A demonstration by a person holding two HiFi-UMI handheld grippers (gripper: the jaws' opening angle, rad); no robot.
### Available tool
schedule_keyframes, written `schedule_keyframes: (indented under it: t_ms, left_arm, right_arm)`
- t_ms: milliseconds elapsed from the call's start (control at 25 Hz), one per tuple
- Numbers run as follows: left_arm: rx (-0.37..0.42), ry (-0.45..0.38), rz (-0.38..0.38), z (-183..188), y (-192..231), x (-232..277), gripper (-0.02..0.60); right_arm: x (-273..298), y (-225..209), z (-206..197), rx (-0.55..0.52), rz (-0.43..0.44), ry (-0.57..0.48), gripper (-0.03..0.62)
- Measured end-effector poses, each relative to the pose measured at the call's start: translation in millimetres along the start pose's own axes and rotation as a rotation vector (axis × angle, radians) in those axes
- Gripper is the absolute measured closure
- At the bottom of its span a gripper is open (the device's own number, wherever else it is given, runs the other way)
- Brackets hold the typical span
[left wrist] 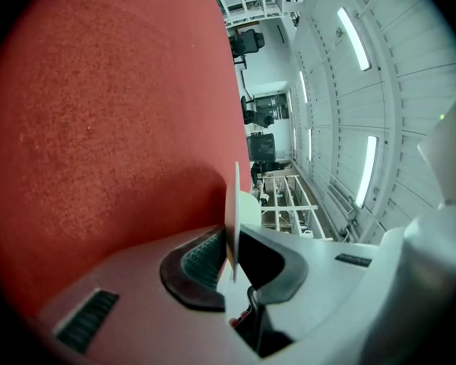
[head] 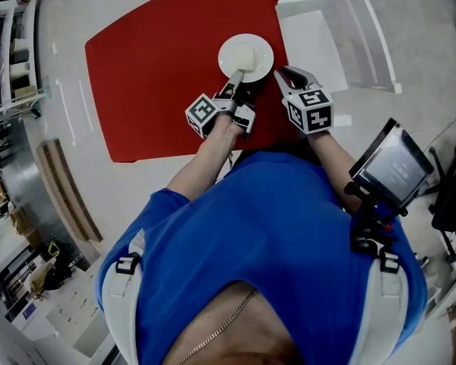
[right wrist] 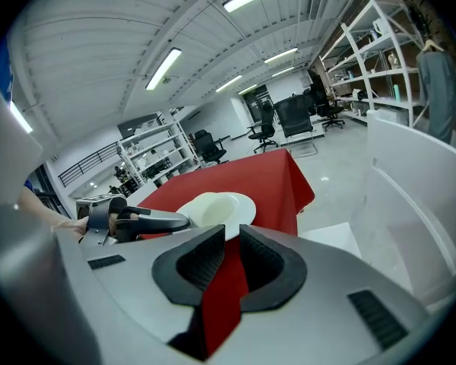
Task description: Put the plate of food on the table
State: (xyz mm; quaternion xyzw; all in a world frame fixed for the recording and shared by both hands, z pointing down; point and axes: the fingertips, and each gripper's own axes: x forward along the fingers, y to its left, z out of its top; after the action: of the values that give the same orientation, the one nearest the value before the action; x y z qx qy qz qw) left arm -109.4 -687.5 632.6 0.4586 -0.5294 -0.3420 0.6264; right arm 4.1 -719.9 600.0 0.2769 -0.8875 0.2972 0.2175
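A white plate (head: 245, 56) with a pale mound of food lies over the red-clothed table (head: 159, 74), near its front right corner. My left gripper (head: 238, 76) is shut on the plate's near rim. In the left gripper view the plate (left wrist: 235, 196) shows edge-on, pinched between the pads of the left gripper (left wrist: 232, 253), close above the red cloth (left wrist: 99, 112). I cannot tell whether it touches the cloth. My right gripper (head: 287, 74) hovers just right of the plate at the table's edge. The right gripper (right wrist: 226, 261) is slightly open and holds nothing, with the plate (right wrist: 220, 207) ahead of it.
A screen on a stand (head: 394, 166) sits at the person's right side. Metal shelving (head: 11, 44) lines the left, and wooden boards (head: 64, 192) lie on the floor. A white panel (head: 311, 40) lies beyond the table's right edge. More shelves (right wrist: 387, 59) stand at the right.
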Motion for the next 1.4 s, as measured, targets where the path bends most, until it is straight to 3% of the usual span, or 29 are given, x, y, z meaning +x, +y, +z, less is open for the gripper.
schedule_keyframes:
  t_ms: [560,1240,1400]
  left_arm:
    - [0.004,-0.005,0.071,0,11,-10,0.551]
    - [0.118,0.052,0.153,-2,13,-16,0.549]
    - [0.153,0.087,0.164,-7,13,-17,0.493]
  right_arm:
    - [4,5,-4,0.005,0.022,0.017,0.560]
    - [7,11,-4,-0.009,0.039,0.027,0.560]
    - [8,12,-5,-0.012,0.042,0.028,0.560]
